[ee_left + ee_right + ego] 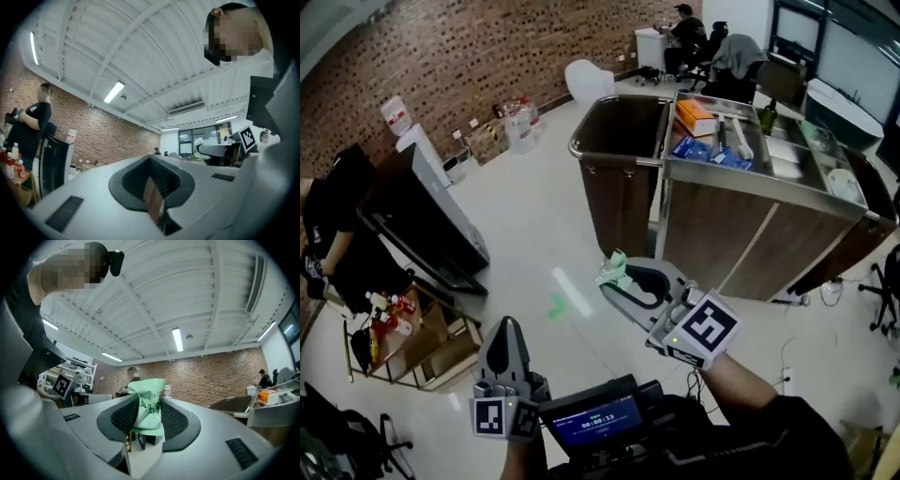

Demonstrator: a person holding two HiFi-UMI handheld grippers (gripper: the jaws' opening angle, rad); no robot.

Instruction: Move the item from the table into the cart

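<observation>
A crumpled pale-green packet (pixel 150 399) with dark print is pinched upright between the black ribbed pads of the right gripper (pixel 148 417), whose jaws are closed onto it with only a narrow gap left. From the head view the packet (pixel 614 270) is seen at the tip of that gripper (pixel 625 278), carried in the air over the floor and not in the cart.

Ahead of the right gripper and a little to its right a cart (pixel 741 220) with a steel top and brown wood-look sides is seen. A deep dark bin (pixel 619 127) forms its nearer end. In the trays beyond it lie an orange box (pixel 695 116), blue packets (pixel 701 150) and a dark bottle (pixel 767 116).

The left gripper (pixel 506 330) is held lower and to the left of the right one. Its jaws are brought together to a point and nothing is held between them.

A pale, glossy floor (pixel 534 225) is spread beneath both grippers. To the left of the left gripper are seen a low wooden rack (pixel 422 347) with small bottles, a black panel (pixel 441 220) and a person in black (pixel 333 225). A red brick wall (pixel 459 52) closes the room beyond, and another person (pixel 684 23) is seated at a desk far past the cart. From the gripper views a white ribbed ceiling (pixel 187 301) with strip lights is seen.
</observation>
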